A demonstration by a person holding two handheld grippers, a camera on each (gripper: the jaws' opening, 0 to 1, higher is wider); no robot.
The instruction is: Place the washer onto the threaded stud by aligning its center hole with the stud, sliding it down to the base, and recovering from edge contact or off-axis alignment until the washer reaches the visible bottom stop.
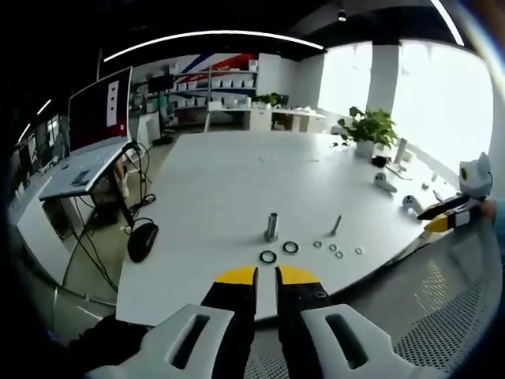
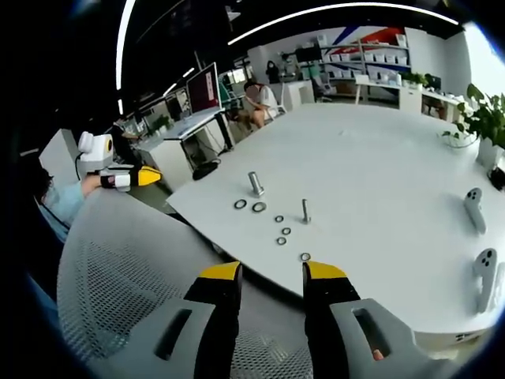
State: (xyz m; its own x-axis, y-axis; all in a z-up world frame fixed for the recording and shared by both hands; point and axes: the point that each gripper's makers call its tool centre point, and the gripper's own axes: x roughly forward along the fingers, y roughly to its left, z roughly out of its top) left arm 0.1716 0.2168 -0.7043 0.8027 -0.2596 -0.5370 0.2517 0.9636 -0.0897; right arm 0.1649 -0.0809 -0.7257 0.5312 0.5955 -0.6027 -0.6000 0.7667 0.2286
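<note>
I'm at the very start, I think: nothing picked up yet. My left gripper (image 1: 266, 274) has its yellow tips almost touching, just a thin gap, w/ nothing in it. My right gripper (image 2: 272, 271) is wide open, also w/ nothing in it. Both hang over the mesh chair back (image 2: 126, 268), just off the near edge of the white table (image 1: 229, 181).

The things I need sit close to that near edge. The fat threaded stud (image 1: 271, 227) stands up straight. Two dark rings (image 1: 268, 257) lie flat right in front of it, side by side but not touching it. I can't tell for sure if these are the washers I want. A thin bolt (image 2: 304, 210) stands a bit off to the side, w/ a few small washers (image 2: 286, 231) lying around it. One more small washer (image 2: 304, 257) lies nearest the edge, close to my right gripper.

Next, I guess, I reach fwd w/ one gripper, come down over a ring, and pinch it by its rim. It's flat and thin, so that's tricky. Then lift it, line up the hole over the stud top, and let it slide down.
</note>
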